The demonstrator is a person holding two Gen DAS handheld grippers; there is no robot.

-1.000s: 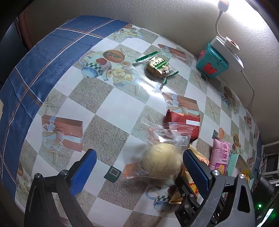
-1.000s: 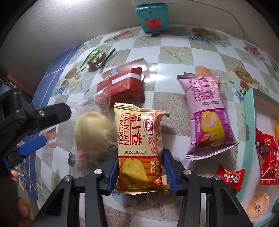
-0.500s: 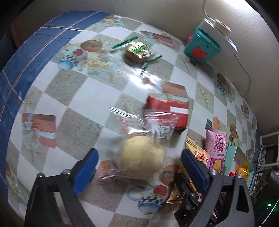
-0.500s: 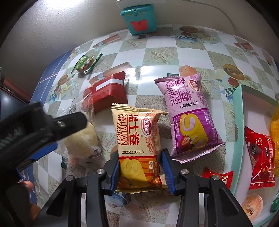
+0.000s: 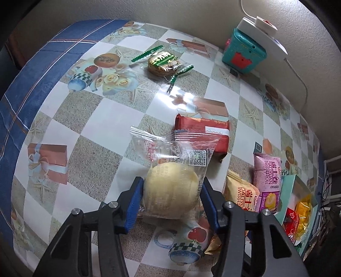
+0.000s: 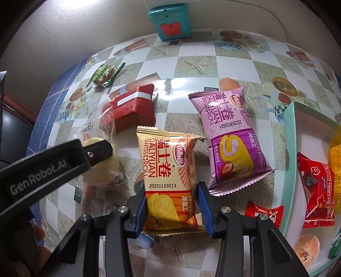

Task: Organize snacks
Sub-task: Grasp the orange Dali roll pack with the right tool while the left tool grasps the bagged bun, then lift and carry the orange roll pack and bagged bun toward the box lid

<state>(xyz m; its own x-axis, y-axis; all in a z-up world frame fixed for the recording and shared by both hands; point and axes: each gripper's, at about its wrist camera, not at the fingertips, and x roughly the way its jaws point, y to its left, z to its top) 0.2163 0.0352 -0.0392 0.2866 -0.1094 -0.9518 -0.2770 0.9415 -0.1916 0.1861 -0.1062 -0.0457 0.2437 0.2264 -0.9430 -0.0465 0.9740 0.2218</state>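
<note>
A round pale bun in a clear bag (image 5: 170,191) lies on the checked tablecloth. My left gripper (image 5: 172,200) points down over it, its jaws closing, and both blue pads touch the bun's sides. In the right wrist view one of its black fingers (image 6: 93,152) rests against the bun (image 6: 100,172). My right gripper (image 6: 172,209) is shut on the lower end of a yellow Swiss roll packet (image 6: 168,162), which lies flat on the cloth. A purple Swiss roll packet (image 6: 230,140) lies just right of it.
A red packet (image 5: 202,134) lies behind the bun and a green-edged biscuit packet (image 5: 163,62) farther back. A teal tray (image 6: 288,138) with several candies stands at the right, a small red candy (image 6: 264,213) beside it. A teal box (image 6: 169,20) and white power strip (image 5: 262,32) sit by the wall.
My left gripper has come in over the bun and its jaws have swung from wide apart to touching the bun's sides. The right gripper keeps its hold on the yellow packet.
</note>
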